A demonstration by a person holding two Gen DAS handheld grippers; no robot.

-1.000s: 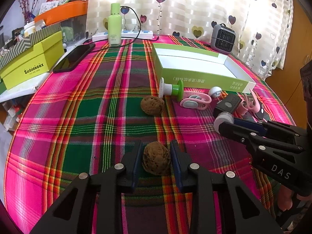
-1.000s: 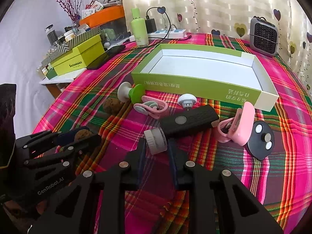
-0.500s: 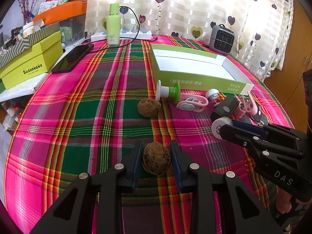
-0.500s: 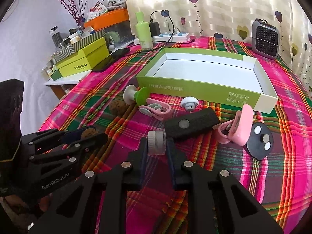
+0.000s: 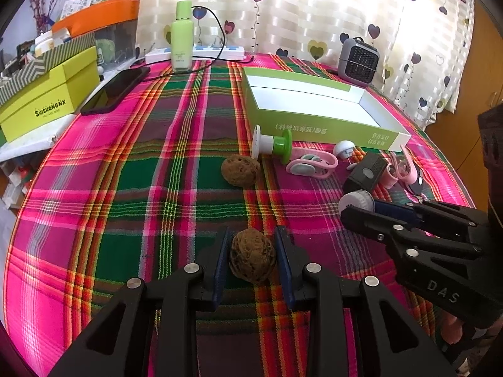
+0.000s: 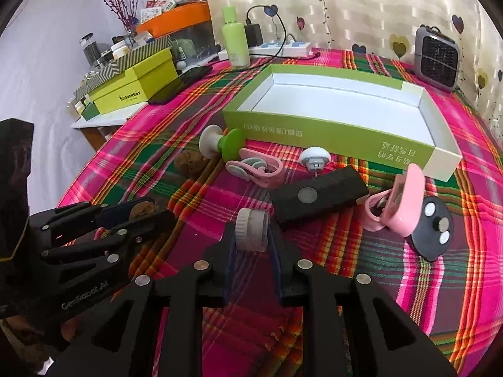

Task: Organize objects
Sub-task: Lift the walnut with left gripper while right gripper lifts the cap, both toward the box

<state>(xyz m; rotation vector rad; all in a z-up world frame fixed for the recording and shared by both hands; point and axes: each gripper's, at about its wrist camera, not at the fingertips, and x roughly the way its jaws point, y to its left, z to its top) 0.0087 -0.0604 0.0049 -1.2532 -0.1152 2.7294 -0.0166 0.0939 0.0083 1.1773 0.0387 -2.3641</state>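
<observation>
My left gripper (image 5: 251, 246) is shut on a brown walnut (image 5: 252, 258) and holds it just above the plaid cloth. My right gripper (image 6: 251, 235) is shut on a small white ribbed jar (image 6: 252, 230), lifted off the cloth; it also shows in the left wrist view (image 5: 356, 201). The open green box (image 6: 339, 132) stands beyond, its white inside bare. A second walnut (image 5: 240, 170), a green-and-white spool (image 5: 273, 142), a pink clip (image 6: 257, 169), a white push pin (image 6: 315, 158), a black block (image 6: 319, 194), another pink clip (image 6: 396, 207) and a black magnet disc (image 6: 432, 231) lie before the box.
A green bottle (image 5: 181, 36), a power strip (image 5: 217, 51) with cable, and a black phone (image 5: 116, 89) lie at the back left. A grey mini heater (image 5: 360, 61) stands at the back right. Yellow-green boxes (image 5: 47, 100) sit beside the table's left edge.
My right gripper has lifted the white jar off the cloth and pulled it away from the black block. My left gripper keeps its hold on the walnut, raised slightly.
</observation>
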